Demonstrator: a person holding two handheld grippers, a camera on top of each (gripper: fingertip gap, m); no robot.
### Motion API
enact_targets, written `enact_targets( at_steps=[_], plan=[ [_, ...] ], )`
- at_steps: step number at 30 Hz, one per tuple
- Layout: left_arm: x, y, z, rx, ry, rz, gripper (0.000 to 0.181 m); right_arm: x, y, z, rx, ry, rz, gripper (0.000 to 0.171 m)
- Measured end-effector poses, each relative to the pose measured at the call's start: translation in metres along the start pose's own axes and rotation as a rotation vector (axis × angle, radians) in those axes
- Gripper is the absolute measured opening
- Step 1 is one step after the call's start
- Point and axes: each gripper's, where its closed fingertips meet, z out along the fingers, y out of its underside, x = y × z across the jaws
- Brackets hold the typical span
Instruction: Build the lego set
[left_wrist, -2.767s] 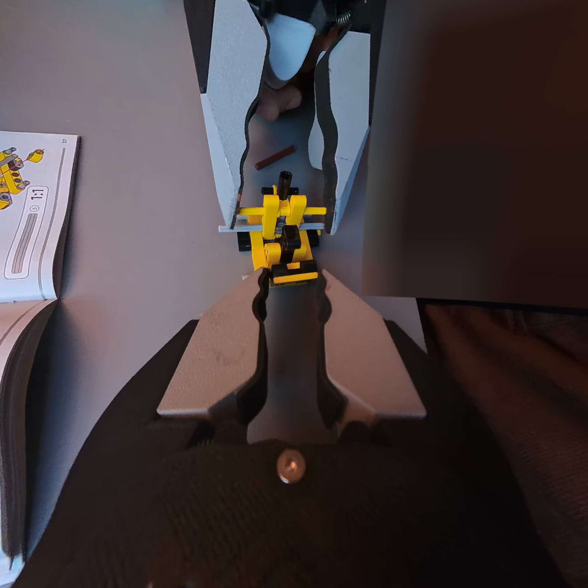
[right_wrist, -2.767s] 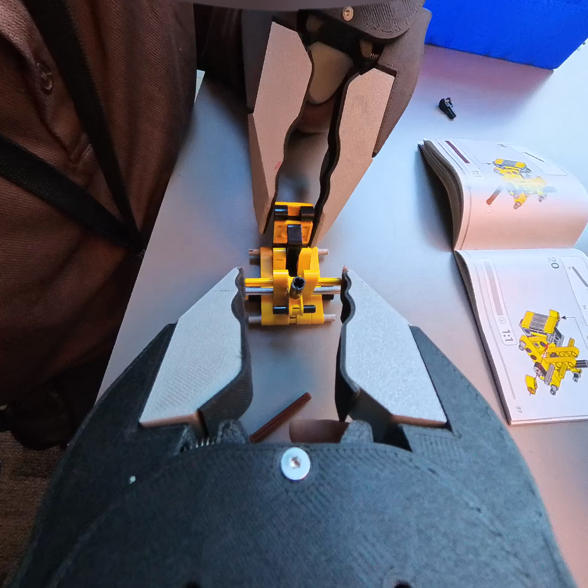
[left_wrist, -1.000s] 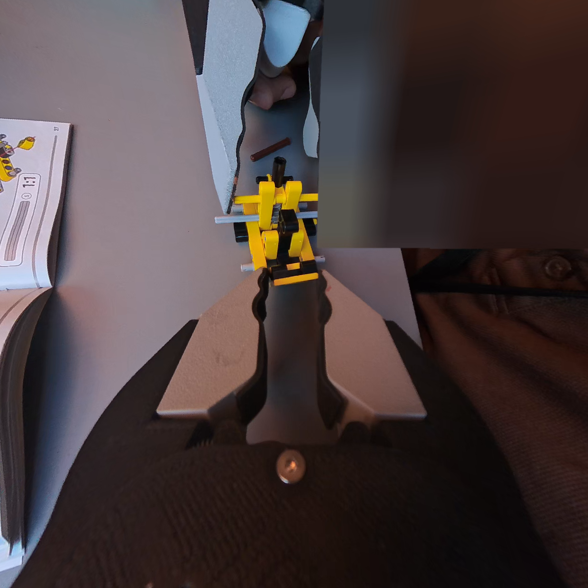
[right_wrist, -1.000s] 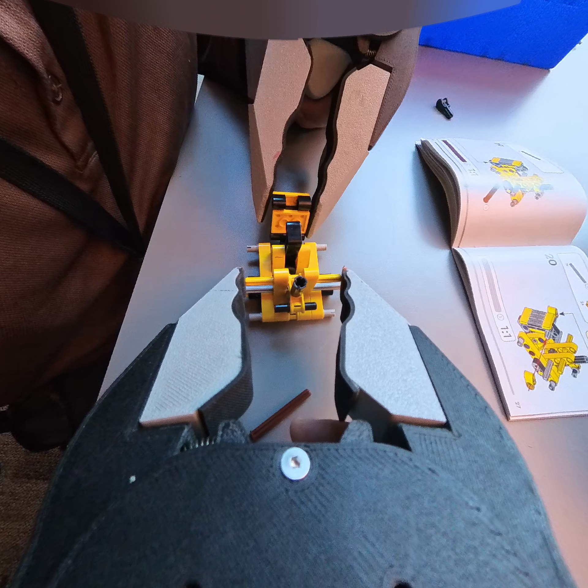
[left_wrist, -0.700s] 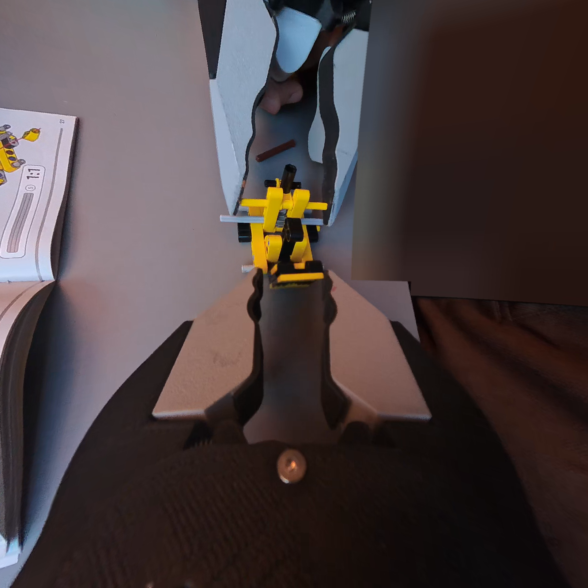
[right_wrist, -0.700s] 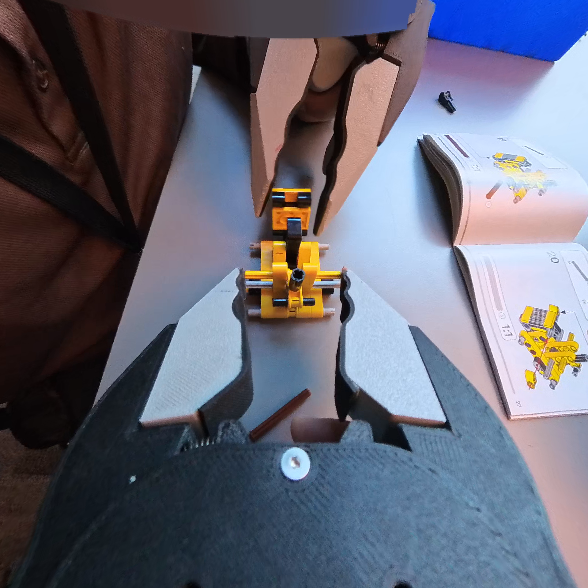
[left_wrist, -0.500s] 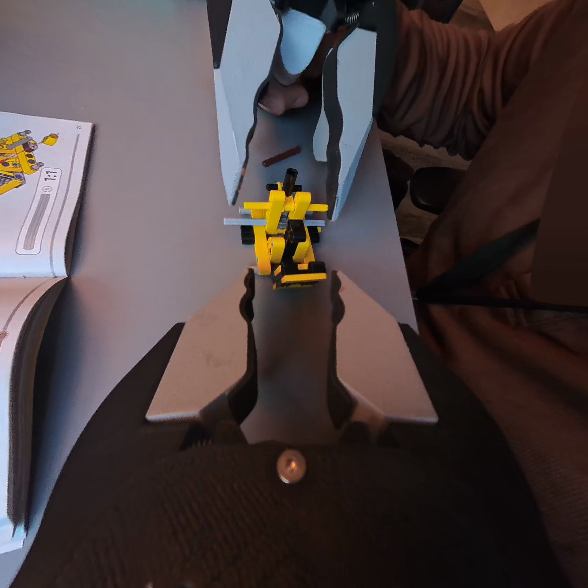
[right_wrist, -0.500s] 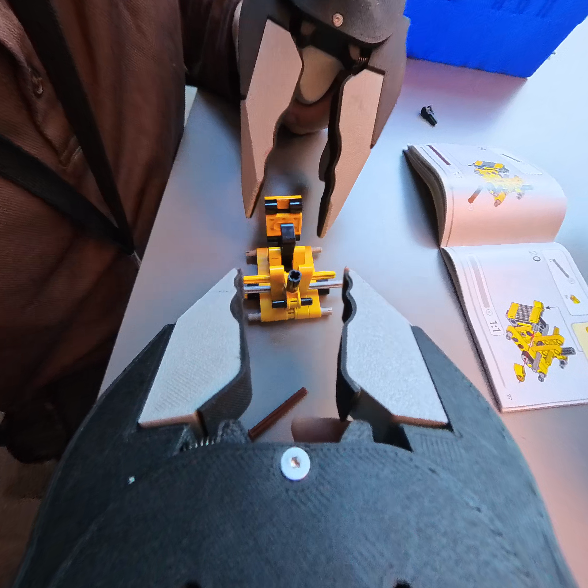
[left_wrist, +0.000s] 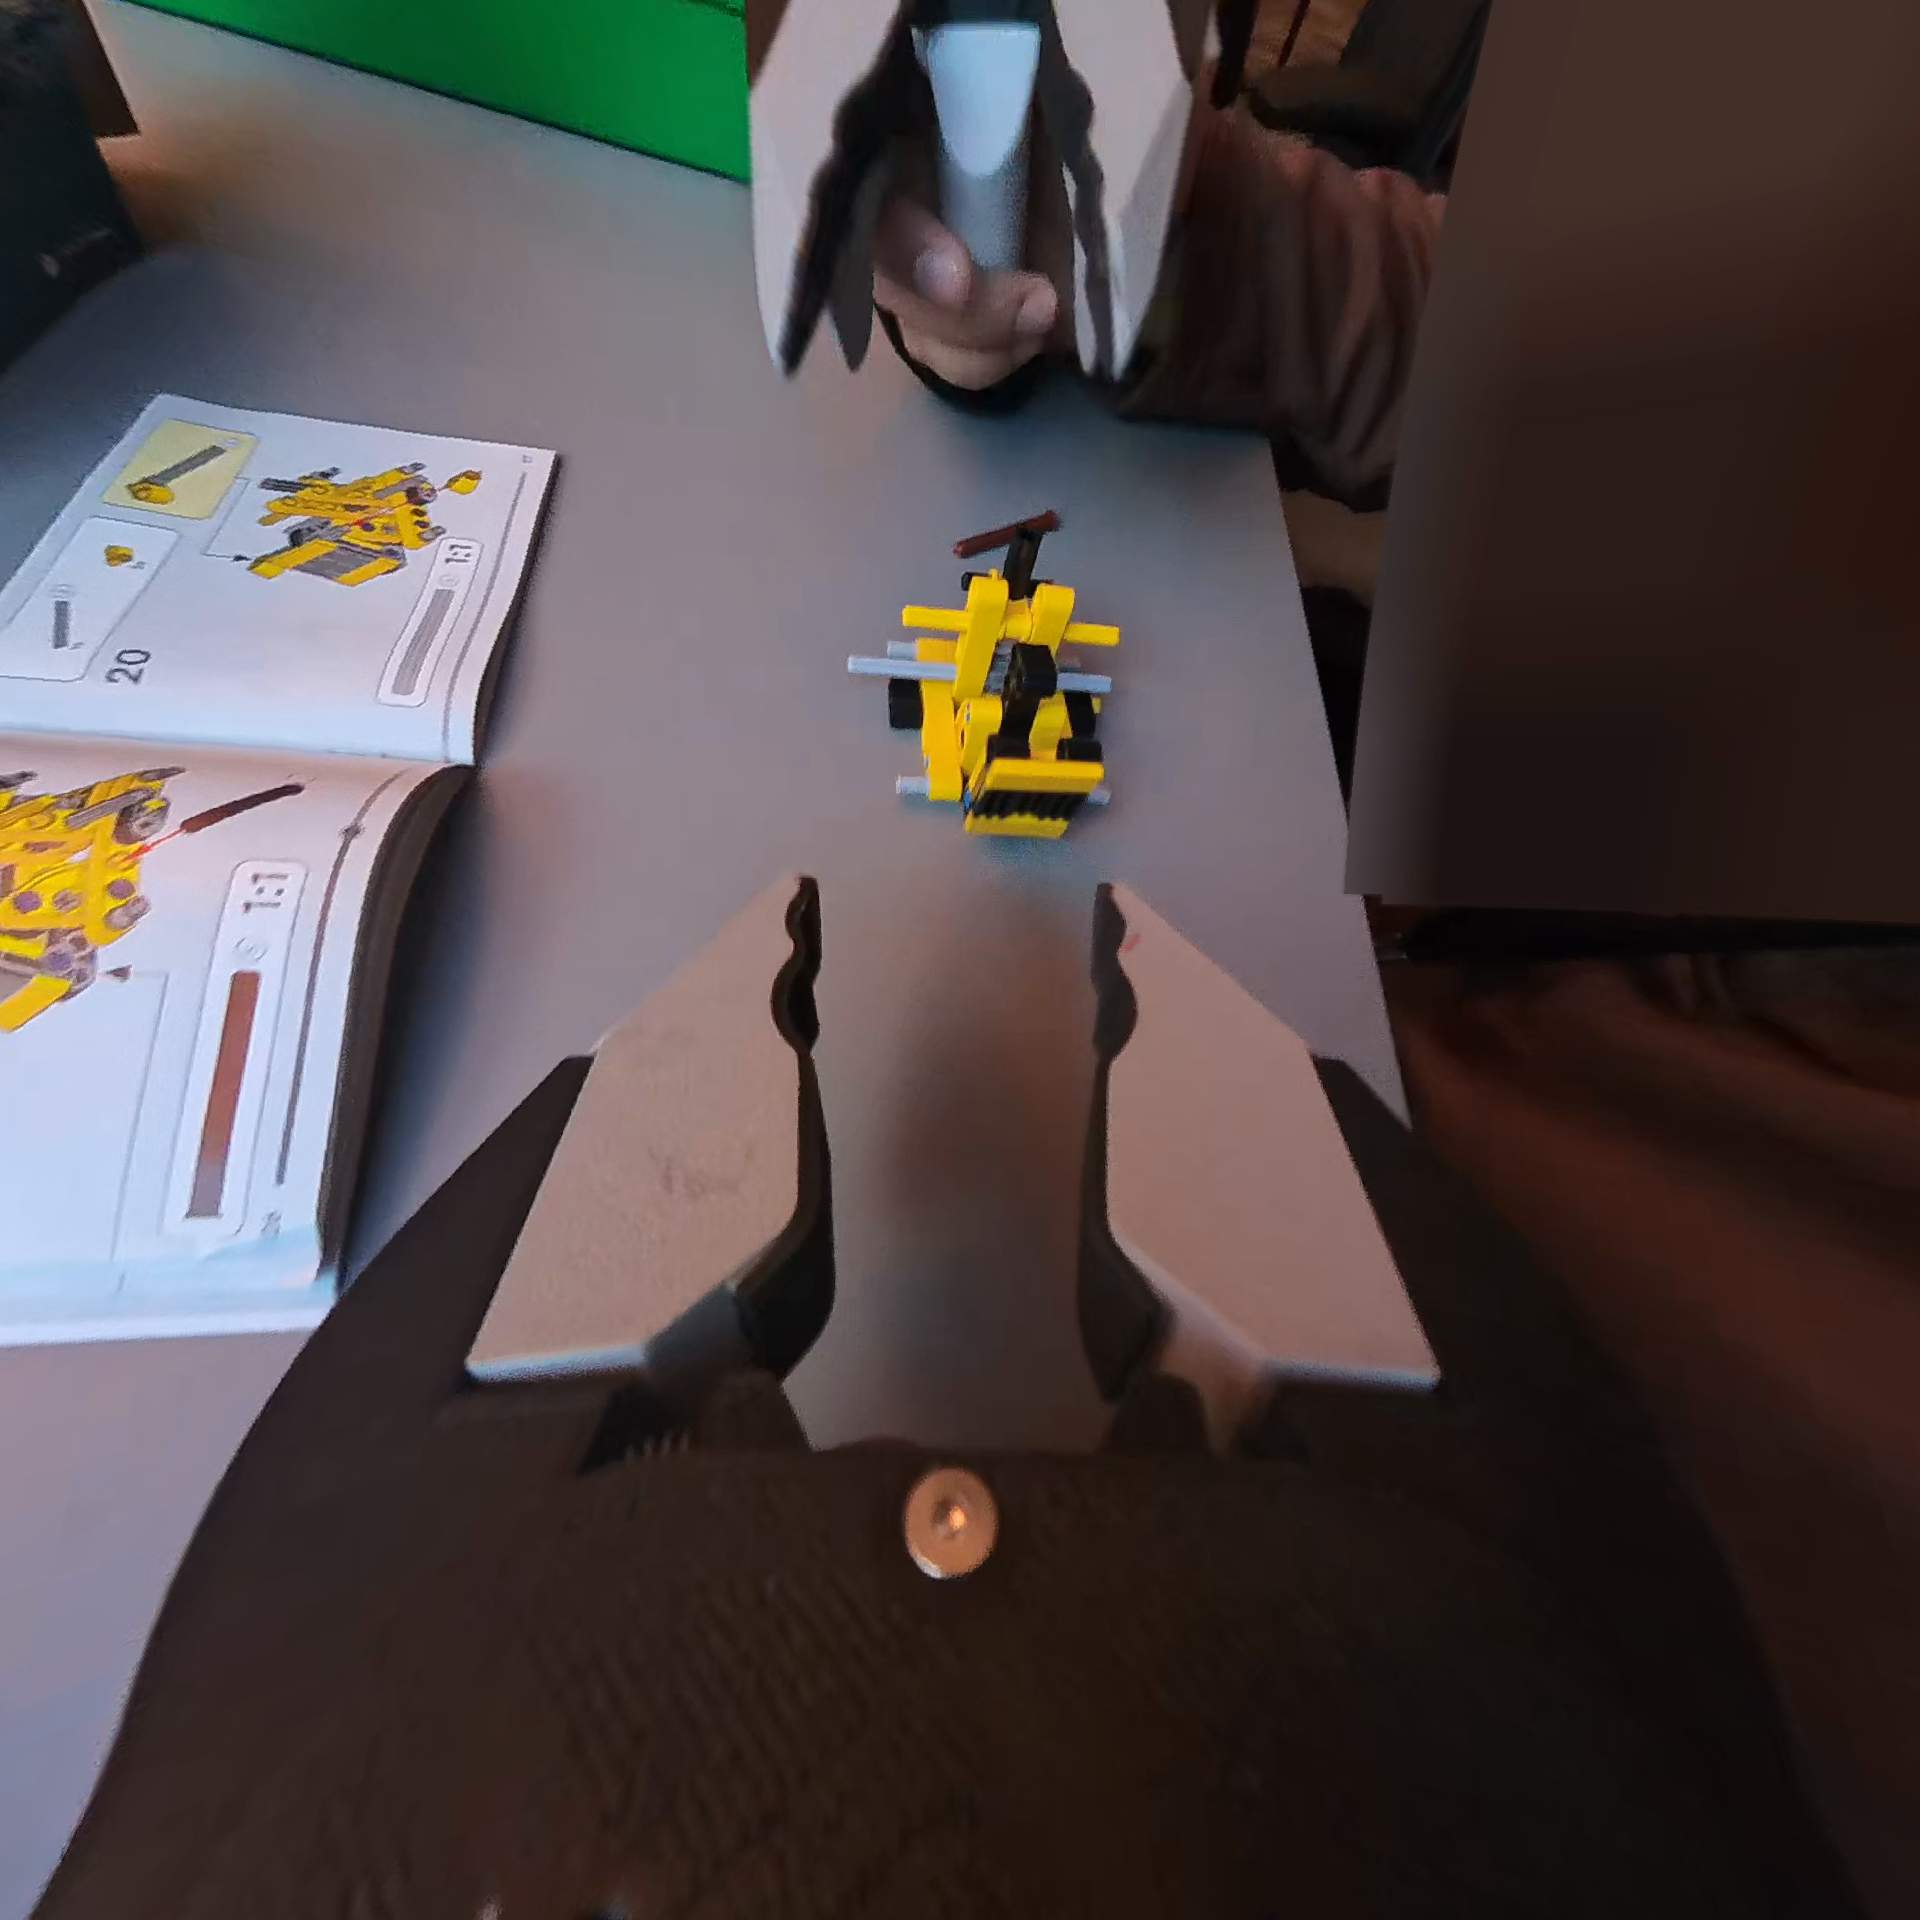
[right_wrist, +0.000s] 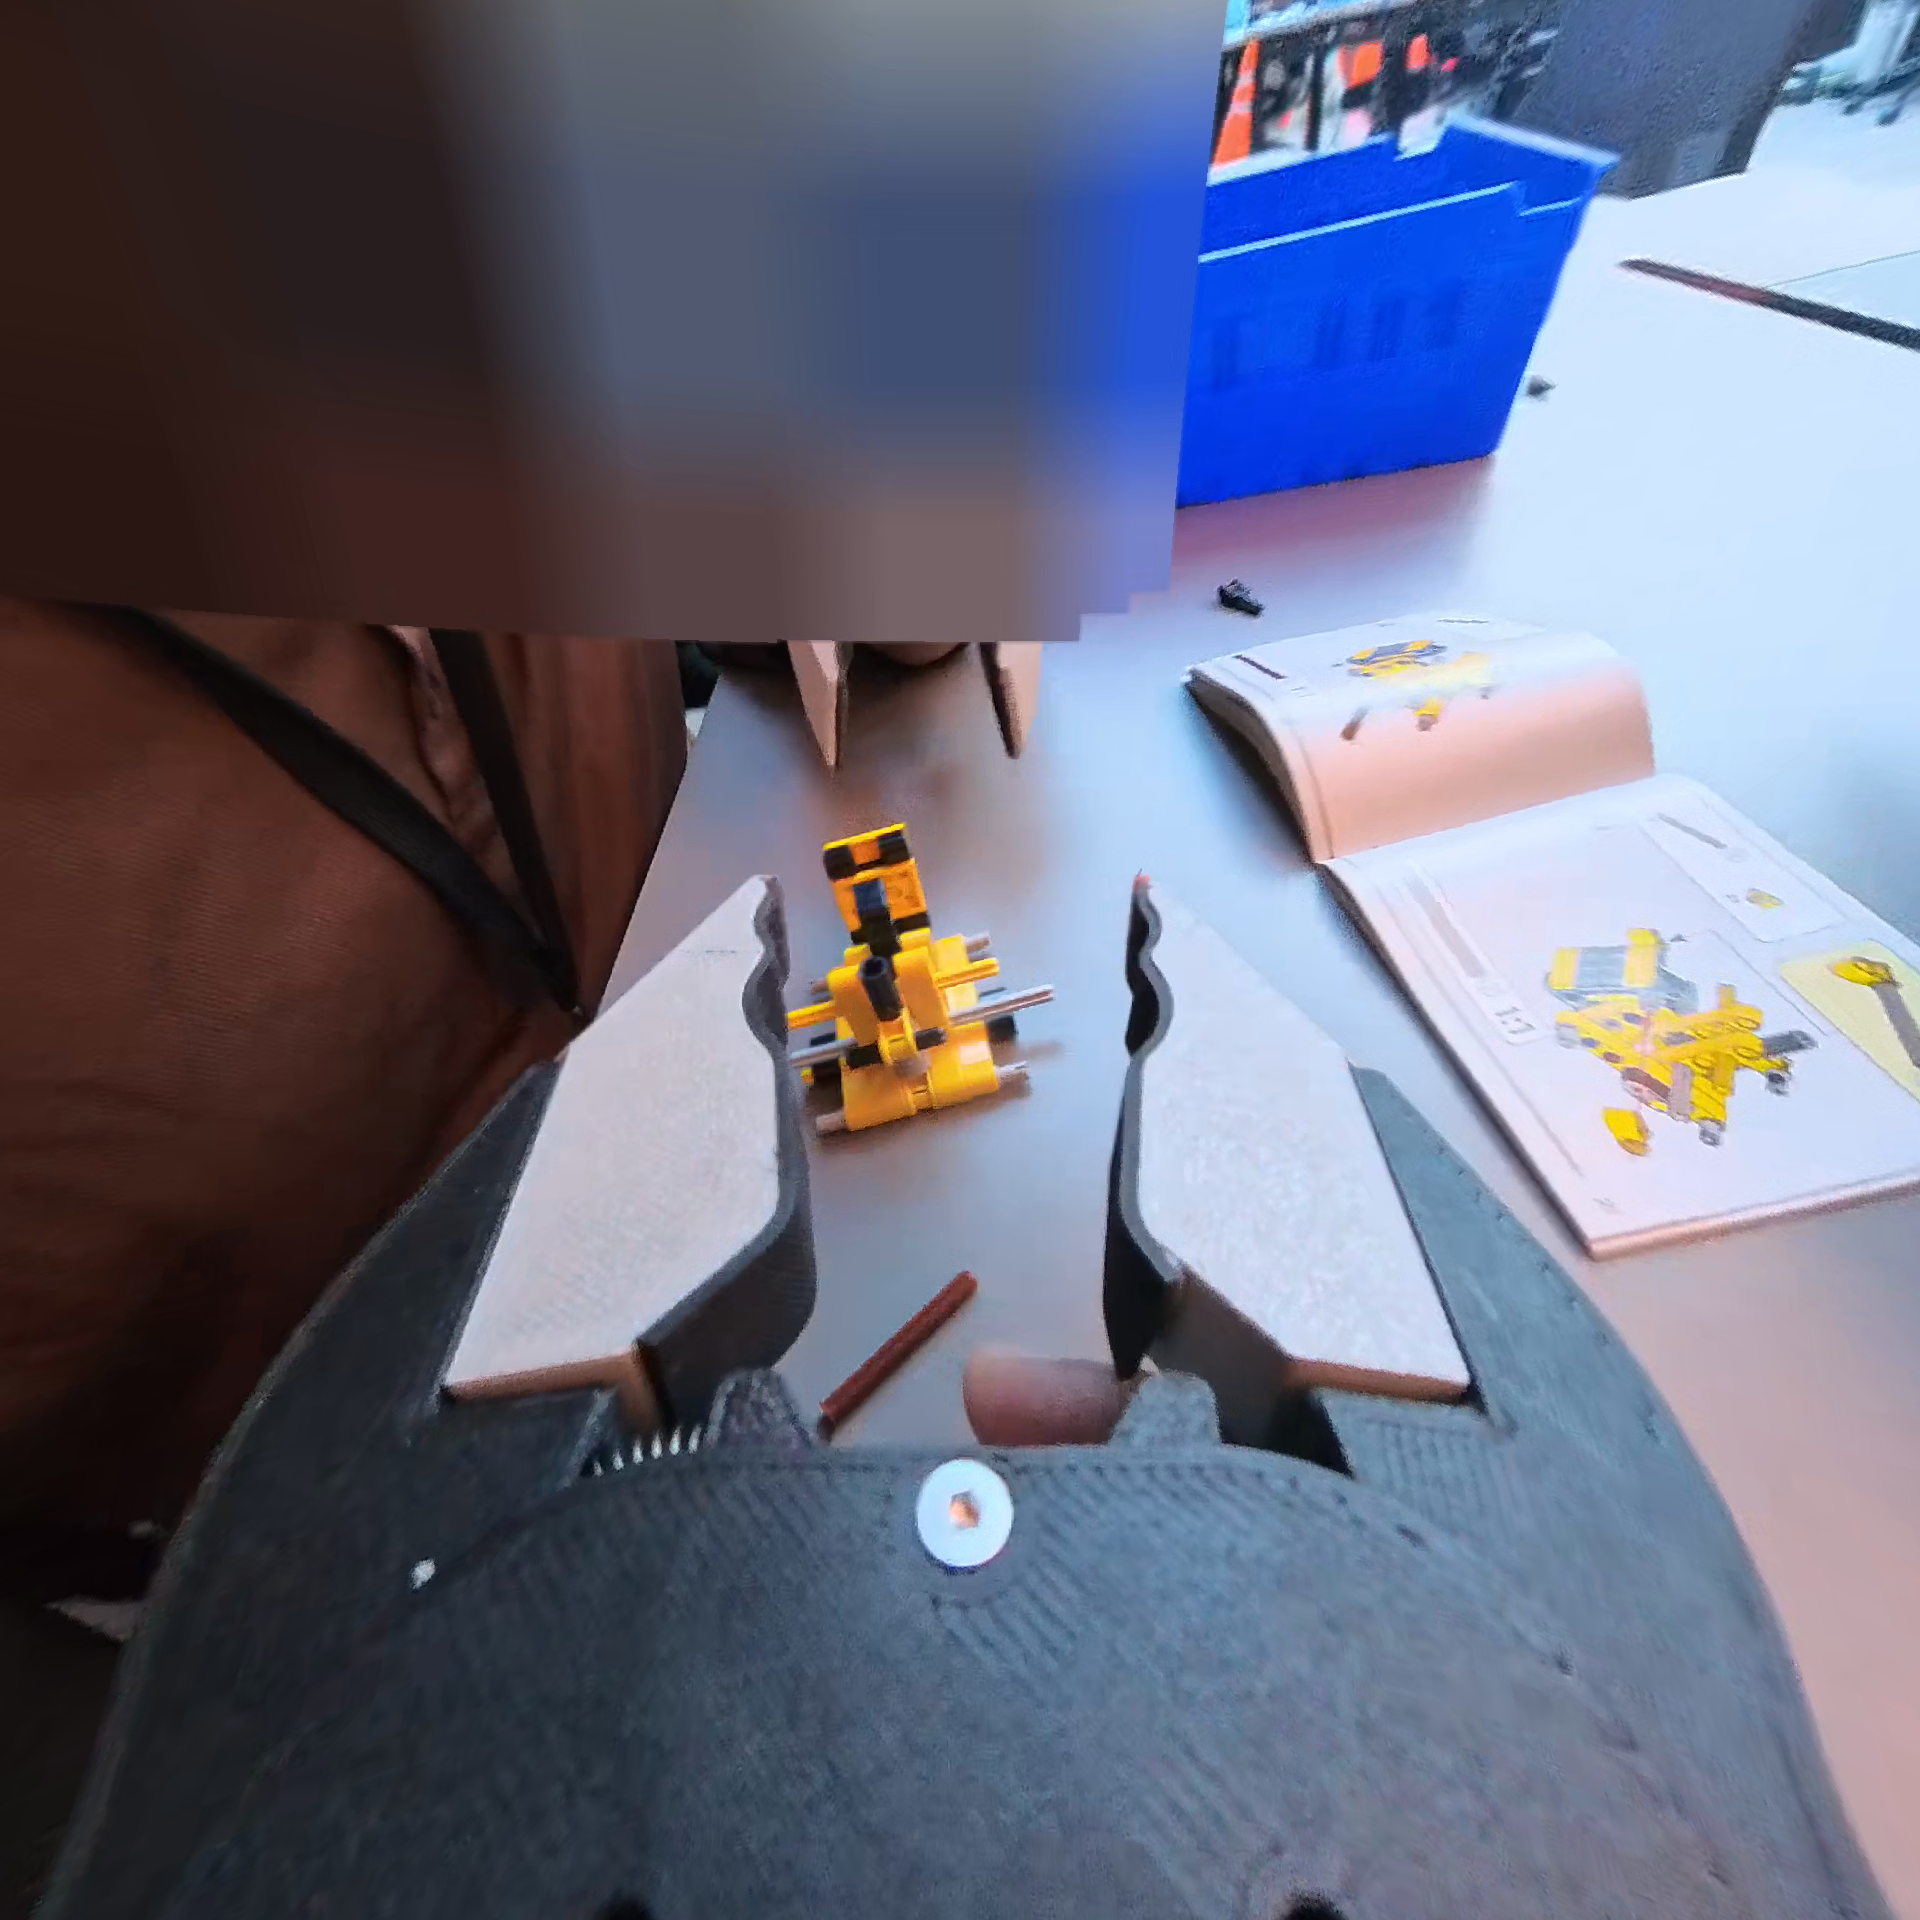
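Worktop (left_wrist: 665, 312) is carrying an open instruction booklet (left_wrist: 260, 665). Yellow lego model (left_wrist: 997, 707) is sitting near the person-side edge, untouched. Left tool (left_wrist: 951, 925) and right tool (right_wrist: 951, 914) are both hovering released. Brown axle (right_wrist: 899, 1345) is lying beside the model; judgement: pinch it mid-length, align with the hole.

grey table (right_wrist: 1714, 540) | blue bin (right_wrist: 1361, 322) | green box (left_wrist: 540, 73) | orange cones (right_wrist: 1236, 114), possibly

Ahead of my left gripper (left_wrist: 951, 904) the model (left_wrist: 997, 707) sits on the table (left_wrist: 665, 582), a rod (left_wrist: 1006, 530) just behind it, the booklet (left_wrist: 239, 831) to the gripper's left, my right gripper (right_wrist: 951, 914) opposite.
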Motion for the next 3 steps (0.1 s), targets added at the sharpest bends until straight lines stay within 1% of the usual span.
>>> enact_targets(
  at_steps=[3],
  plan=[
    [-0.002,0.007,-0.006,-0.021,-0.024,0.031,0.05,0.016,-0.009,-0.014,0.08,0.034,0.06,0.063]
  ],
)
